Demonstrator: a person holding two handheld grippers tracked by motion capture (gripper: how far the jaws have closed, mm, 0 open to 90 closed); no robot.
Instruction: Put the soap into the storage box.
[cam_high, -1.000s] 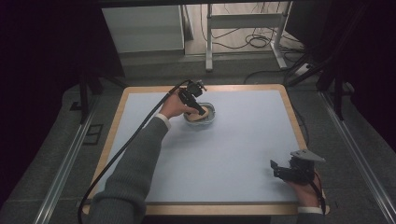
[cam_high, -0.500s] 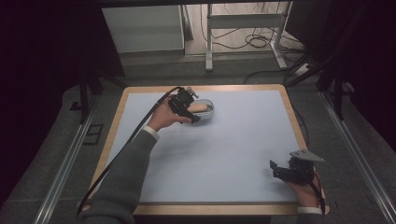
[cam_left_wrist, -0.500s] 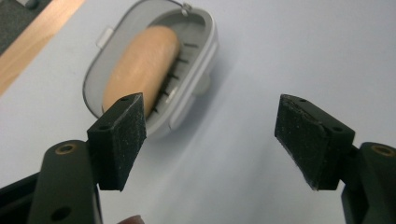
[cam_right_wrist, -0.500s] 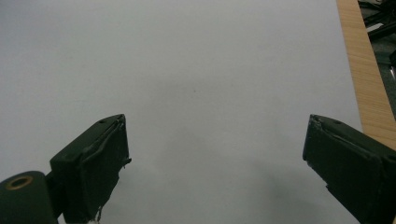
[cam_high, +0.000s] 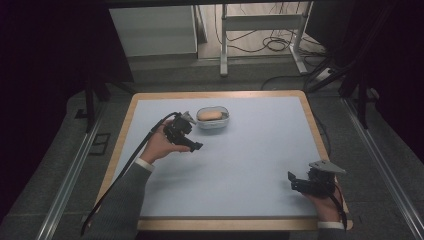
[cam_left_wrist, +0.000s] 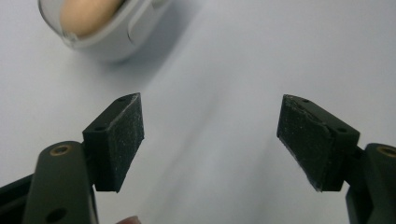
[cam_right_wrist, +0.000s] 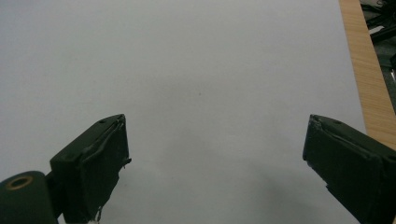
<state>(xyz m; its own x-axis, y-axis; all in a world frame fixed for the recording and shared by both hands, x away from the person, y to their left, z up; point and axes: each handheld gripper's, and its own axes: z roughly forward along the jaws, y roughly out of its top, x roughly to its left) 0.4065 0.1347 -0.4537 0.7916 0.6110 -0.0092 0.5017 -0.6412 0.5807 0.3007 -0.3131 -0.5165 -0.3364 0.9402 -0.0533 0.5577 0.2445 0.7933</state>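
A small white oval bowl (cam_high: 212, 120) stands at the back of the pale blue mat, and a tan rounded lump (cam_high: 210, 115) lies in it. My left gripper (cam_high: 196, 146) is held just left of and nearer than the bowl, apart from it. Its jaws have just been opening and nothing is between them. In the left gripper view the left gripper (cam_left_wrist: 211, 105) is open over bare mat, with the bowl (cam_left_wrist: 100, 39) and the tan lump (cam_left_wrist: 86, 16) at the upper left. My right gripper (cam_high: 292, 181) rests at the near right corner, and in its own view the right gripper (cam_right_wrist: 219, 123) stands open and empty.
The mat lies on a wooden-edged table (cam_high: 215, 94); the wood edge (cam_right_wrist: 369, 84) runs close to the right gripper. A black cable (cam_high: 125, 170) trails from the left gripper toward the near left. Desk legs and cables (cam_high: 260, 45) stand on the floor beyond the table.
The left hand has drawn away from the bowl toward the left and nearer side, leaving the bowl with the tan lump in it. The right hand has kept still.
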